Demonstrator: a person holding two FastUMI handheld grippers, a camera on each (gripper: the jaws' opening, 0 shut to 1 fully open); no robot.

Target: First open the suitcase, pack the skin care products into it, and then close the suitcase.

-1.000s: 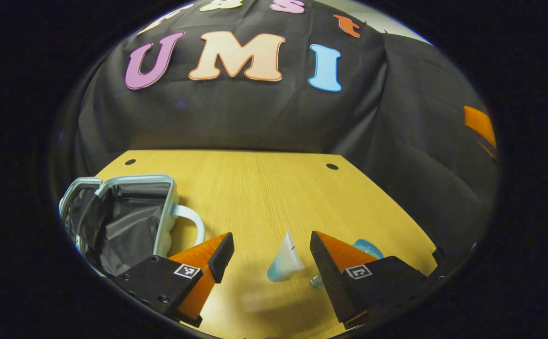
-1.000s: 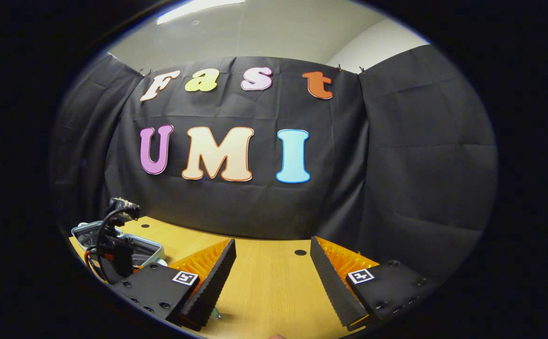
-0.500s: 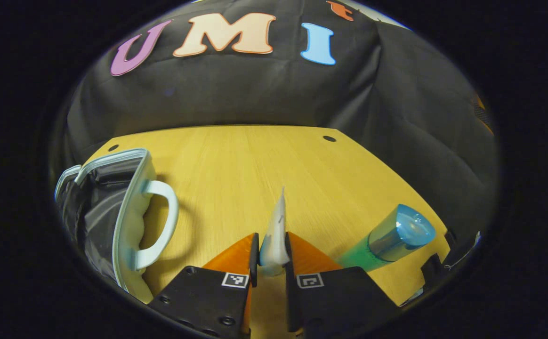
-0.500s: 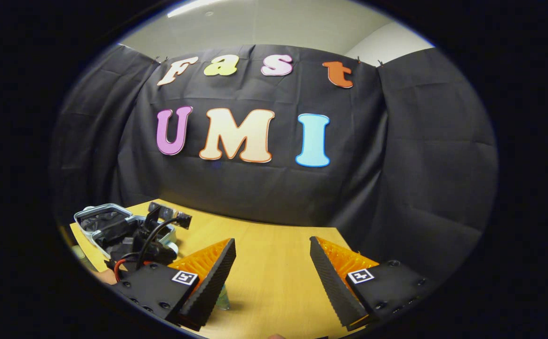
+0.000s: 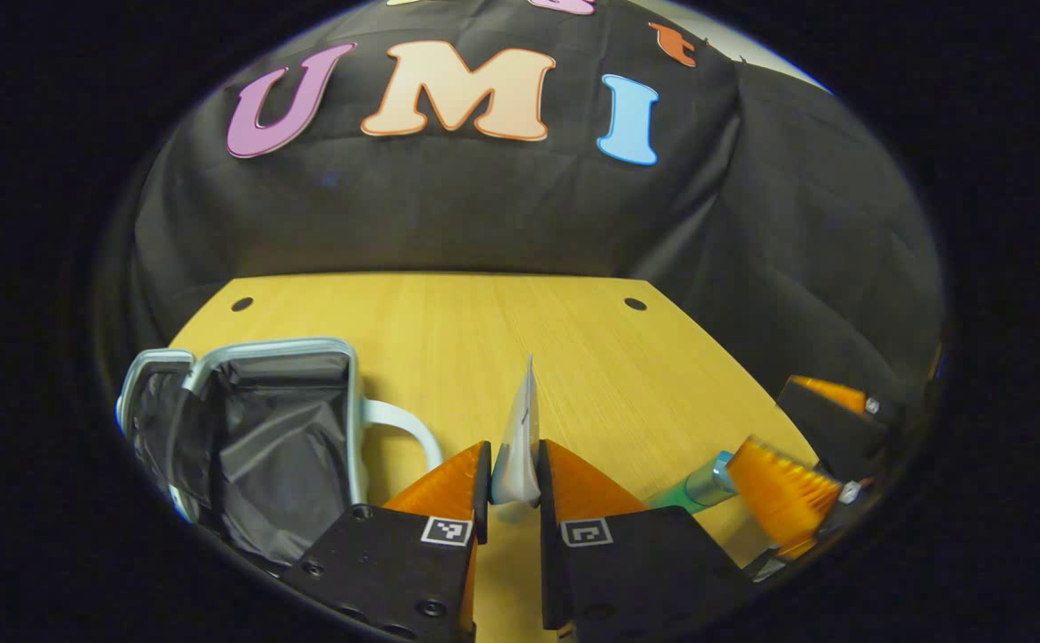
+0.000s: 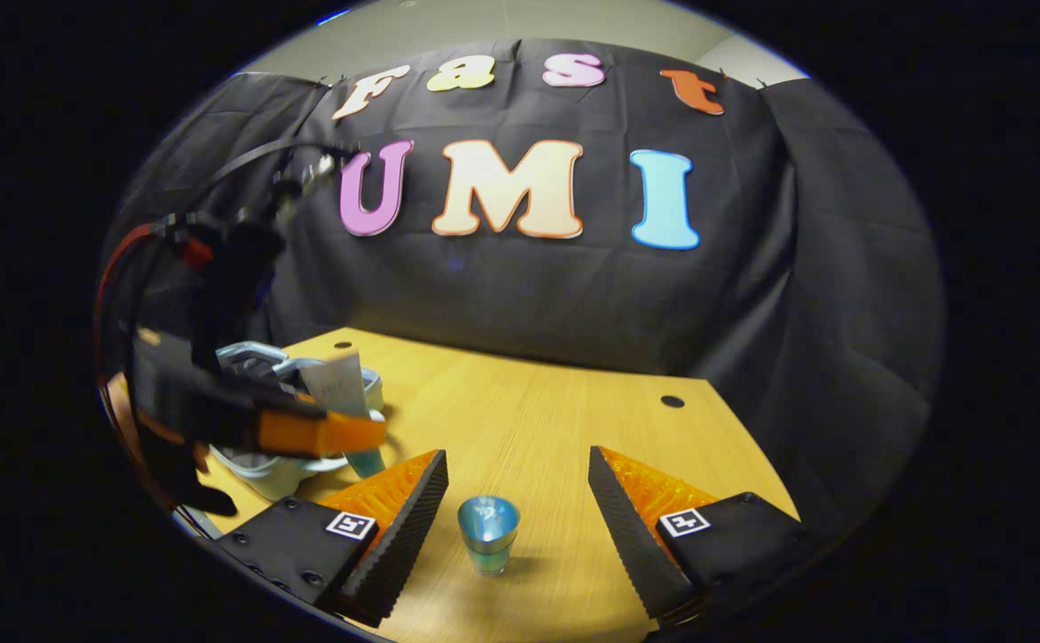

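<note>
Wooden table (image 5: 502,339) — left gripper (image 5: 513,473) clamping tube (image 5: 518,438), suitcase (image 5: 252,429) open

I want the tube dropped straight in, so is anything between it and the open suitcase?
Nothing visible. The left gripper holds the tube between its fingers, and the suitcase lies open just beside it. Bare table and the case's handle lie between. The bottle stands off to the other side.

Bottle (image 5: 697,487) partly hidden behind the right hand-held gripper (image 5: 810,464) (itself edge-cropped).
</note>
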